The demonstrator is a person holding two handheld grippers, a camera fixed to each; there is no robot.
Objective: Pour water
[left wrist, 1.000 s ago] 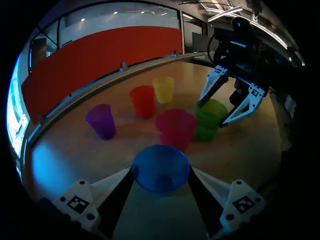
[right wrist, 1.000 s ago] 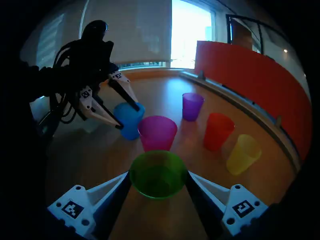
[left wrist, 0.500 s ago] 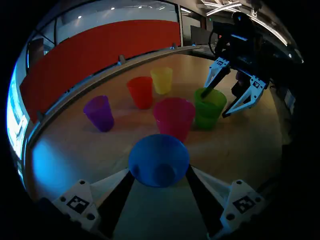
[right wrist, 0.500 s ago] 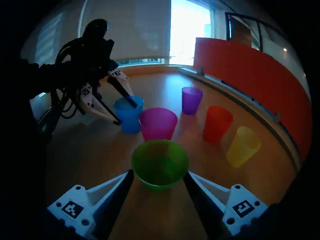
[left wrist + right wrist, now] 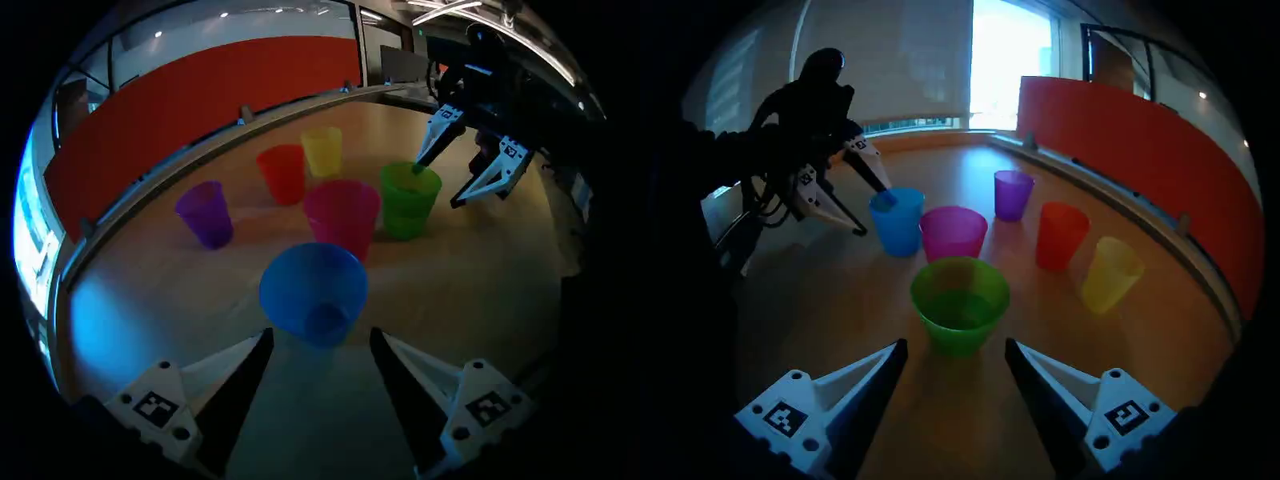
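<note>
Both grippers gape wide, holding nothing: left gripper (image 5: 320, 332) just behind the blue cup (image 5: 314, 292), right gripper (image 5: 956, 344) just behind the green cup (image 5: 960, 300). Risk: a finger striking first would tip or skid these light, closely grouped cups. Translucent, tapered, smooth plastic; glossy wooden table (image 5: 480, 288).

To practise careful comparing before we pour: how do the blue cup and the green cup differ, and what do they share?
Colour: the blue cup is blue, the green cup green. Place: the blue cup stands just ahead of the left gripper, the green cup ahead of the right gripper. Shared: both stand upright and ungripped on the wooden table, beside the pink cup.
</note>
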